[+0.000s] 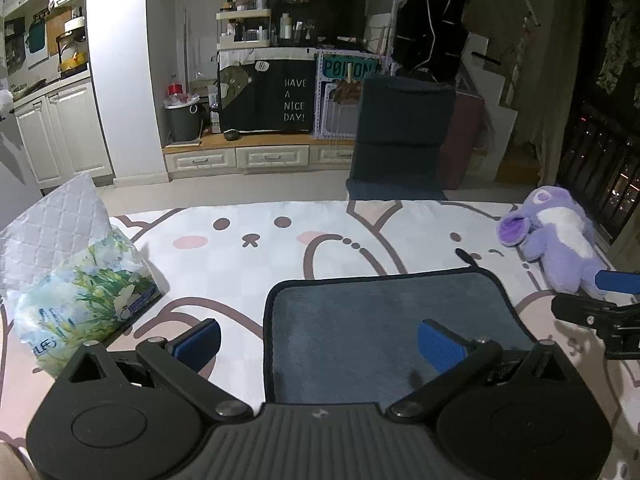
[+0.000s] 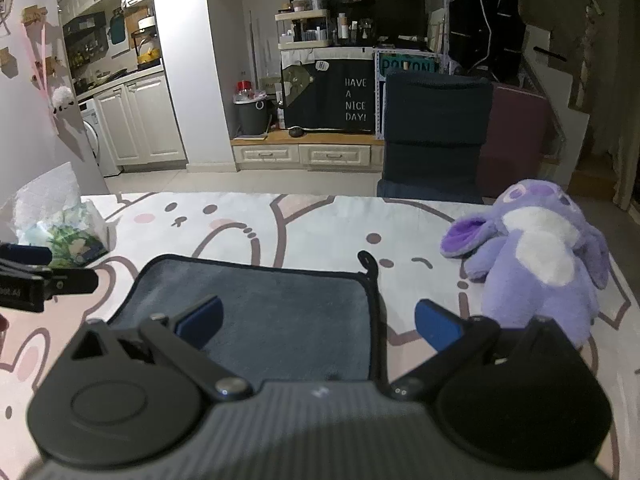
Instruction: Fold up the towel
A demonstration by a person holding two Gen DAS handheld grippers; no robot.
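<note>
The dark grey-blue towel with black edging (image 1: 384, 320) lies flat on the rabbit-print desk (image 1: 280, 252), at 12 o'clock of the open, empty left claw (image 1: 318, 342) and right claw (image 2: 318, 322).

A purple plush toy (image 2: 536, 256) lies at about two o'clock on the rabbit-print cloth (image 2: 312, 220). At ten o'clock a floral tissue pack (image 1: 84, 292) leans against a quilted grey cushion (image 1: 56, 228). Beyond, at twelve o'clock, stands a dark chair (image 1: 404, 132), with a grey bin (image 1: 184, 118) further left.
</note>
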